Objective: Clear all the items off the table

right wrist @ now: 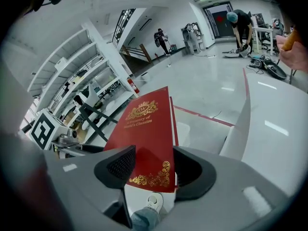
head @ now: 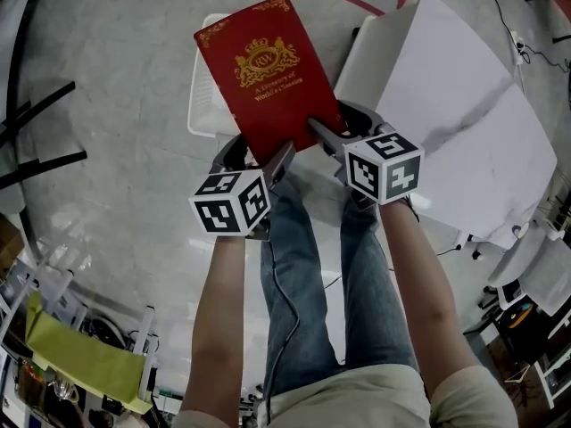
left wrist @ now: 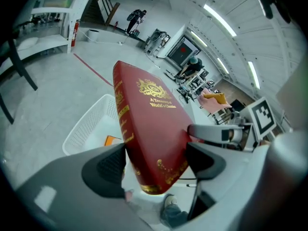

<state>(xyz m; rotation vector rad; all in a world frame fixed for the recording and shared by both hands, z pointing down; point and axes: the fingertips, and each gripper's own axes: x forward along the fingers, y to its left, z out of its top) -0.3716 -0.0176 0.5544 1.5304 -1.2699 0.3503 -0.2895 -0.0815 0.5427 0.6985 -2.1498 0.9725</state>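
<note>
Basket (head: 203, 96), white mesh, on floor (head: 107, 150) at left; orange item (left wrist: 113, 140) inside. Red book (head: 266, 74), gold-crested cover up, held in air over basket, clear of white tabletop (head: 464, 123) at right. Left hand-held gripper (head: 270, 166): jaws partly spread, clamped on book's near corner at spine side. Right hand-held gripper (head: 328, 136): jaws partly spread, clamped on opposite near corner, front and back covers between pads. Jeans-clad legs (head: 303, 283) below both.

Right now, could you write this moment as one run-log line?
left gripper: shut on book | right gripper: shut on book | book: in air over basket
</note>
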